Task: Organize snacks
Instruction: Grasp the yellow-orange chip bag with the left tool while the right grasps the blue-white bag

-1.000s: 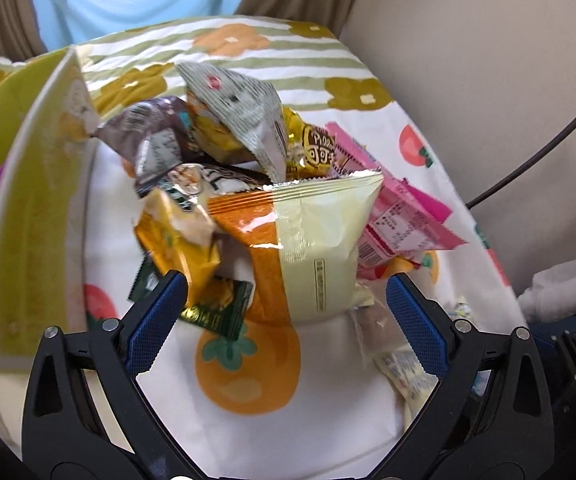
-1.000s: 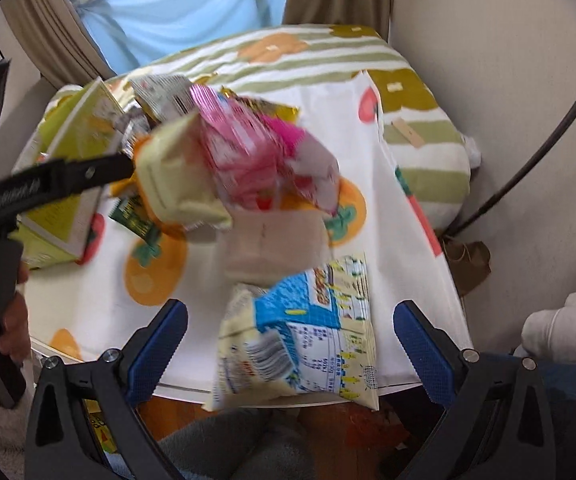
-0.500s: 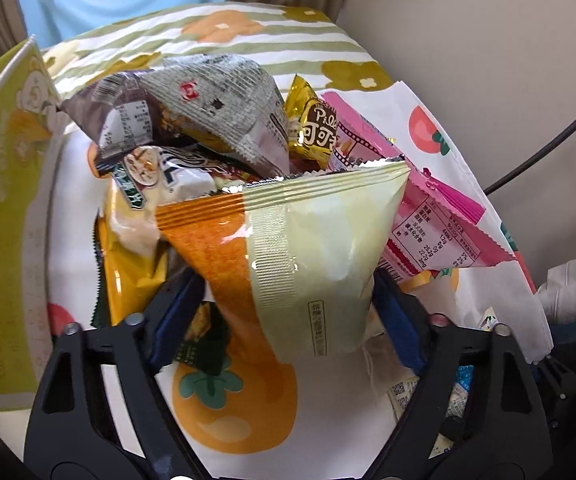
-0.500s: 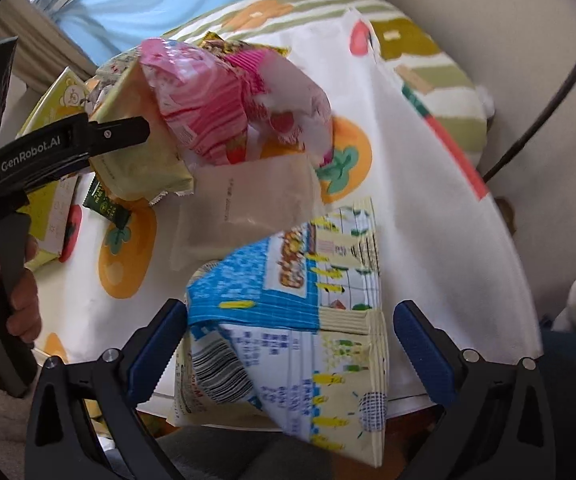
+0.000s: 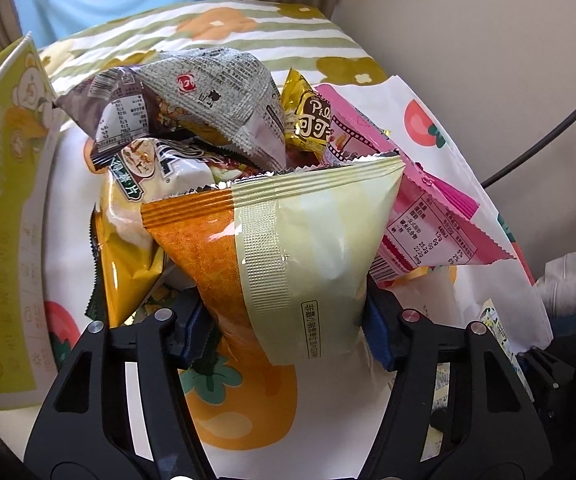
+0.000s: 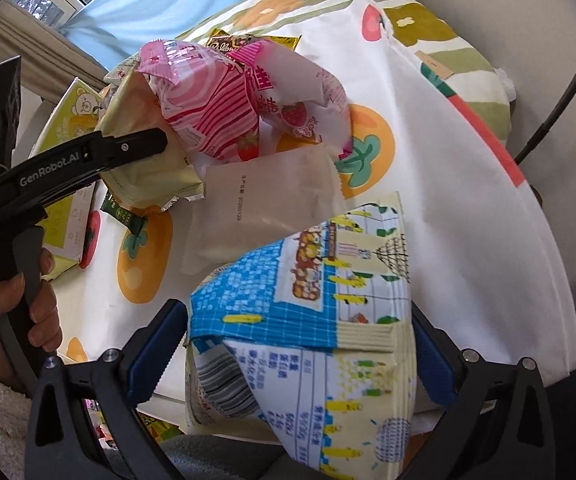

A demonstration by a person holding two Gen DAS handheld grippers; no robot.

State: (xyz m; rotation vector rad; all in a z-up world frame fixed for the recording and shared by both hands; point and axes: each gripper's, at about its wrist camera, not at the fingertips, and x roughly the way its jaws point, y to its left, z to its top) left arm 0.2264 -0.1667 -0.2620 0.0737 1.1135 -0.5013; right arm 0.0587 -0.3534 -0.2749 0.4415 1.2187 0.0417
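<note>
We cannot see the blue pads of the left tool (image 5: 284,330) in full, since the orange and cream snack bag (image 5: 288,256) between them covers their tips, and the bags stacked behind it hide one another and the tabletop (image 5: 248,432) beneath. The yellow box (image 5: 4,216) is cut off by the left edge. In the right wrist view the blue and white snack bag (image 6: 312,344) hides the right tool's (image 6: 300,344) pad faces, so contact there is unclear.

Two grippers are in view, the left gripper (image 5: 284,332) and the right gripper (image 6: 300,356), alongside roughly nine snack packets (image 5: 300,248) piled on one fruit-print tablecloth (image 6: 428,184) beside one yellow-green box (image 5: 4,216).
</note>
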